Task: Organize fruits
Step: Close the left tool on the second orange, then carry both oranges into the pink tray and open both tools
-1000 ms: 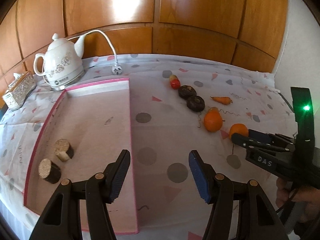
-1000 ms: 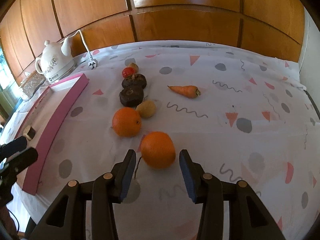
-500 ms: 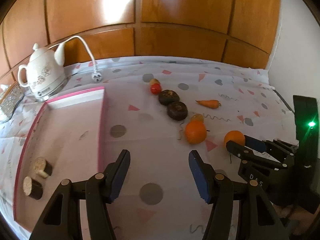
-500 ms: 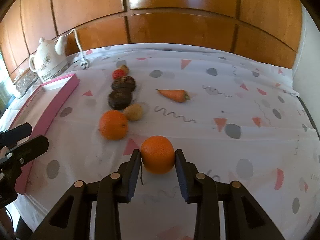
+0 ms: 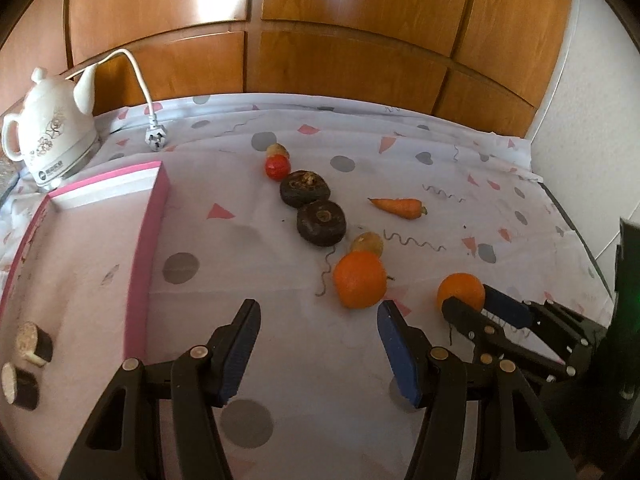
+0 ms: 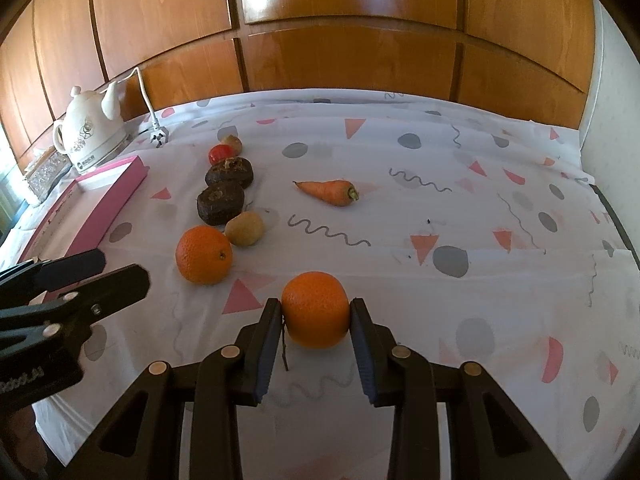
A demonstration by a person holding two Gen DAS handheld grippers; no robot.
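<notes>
Right gripper clamped on the near orange, both pads pressed flat against its sides after the jaws have just been closing, fruit resting on or just above the patterned tablecloth. Left gripper held apart with nothing between its blue pads, hovering over bare cloth just short of the second orange. Seen from the right wrist, left gripper's black fingers coming in from the left edge, near that second orange. Just behind the second orange, touching or nearly so, a small tan round fruit. Beyond that, a row running away toward the wall: two dark brown flattened round items side by side, then a red fruit, then another small tan one at the far end. To the right of the row and well apart from it, a carrot lying flat, tip pointing left. On the left side of the table, a shallow pink-edged tray holding two short dark cylinders with pale cut faces near its front corner. Behind the tray, a white teapot-shaped kettle with its white cord and plug lying on the cloth. Wooden panelling along the back
</notes>
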